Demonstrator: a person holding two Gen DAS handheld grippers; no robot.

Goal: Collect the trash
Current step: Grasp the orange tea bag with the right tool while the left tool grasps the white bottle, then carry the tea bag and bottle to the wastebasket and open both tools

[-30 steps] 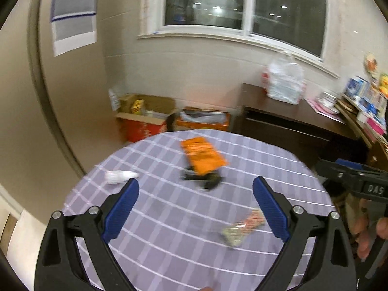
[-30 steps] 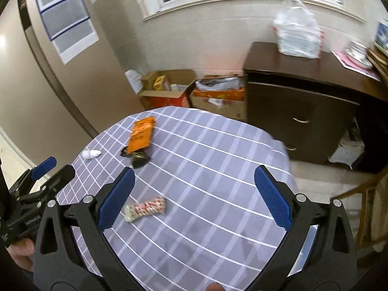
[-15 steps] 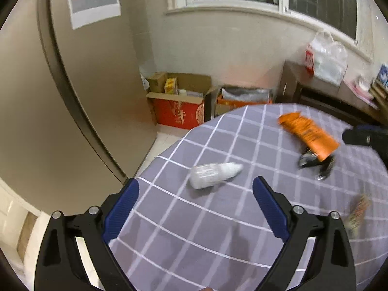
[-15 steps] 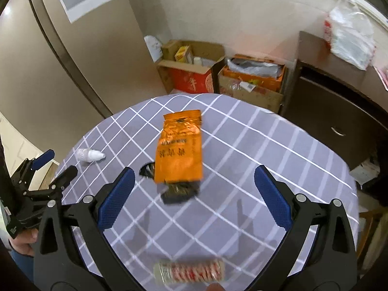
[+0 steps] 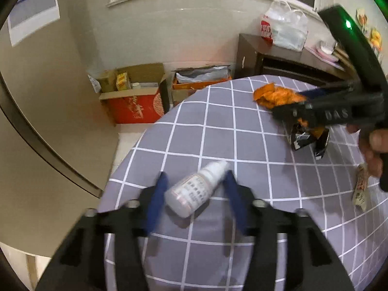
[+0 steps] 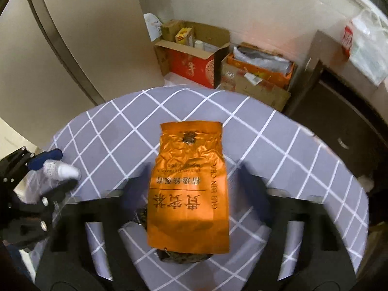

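Bottle (image 5: 197,190) lay near the worktop (image 5: 218,131) edge, left gripper (image 5: 194,194) closing around it, pads not touching yet. Right gripper (image 6: 191,189) was closing astride the orange bag (image 6: 189,189) mid-worktop, bare cloth all round.

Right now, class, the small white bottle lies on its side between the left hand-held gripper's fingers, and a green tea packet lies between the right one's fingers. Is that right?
One detail is wrong: the tea packet is orange, not green, as the right wrist view shows. The rest stands: the small white bottle lies on its side between the closing fingers of the left hand-held gripper, and the packet lies between those of the right hand-held gripper, also closing.
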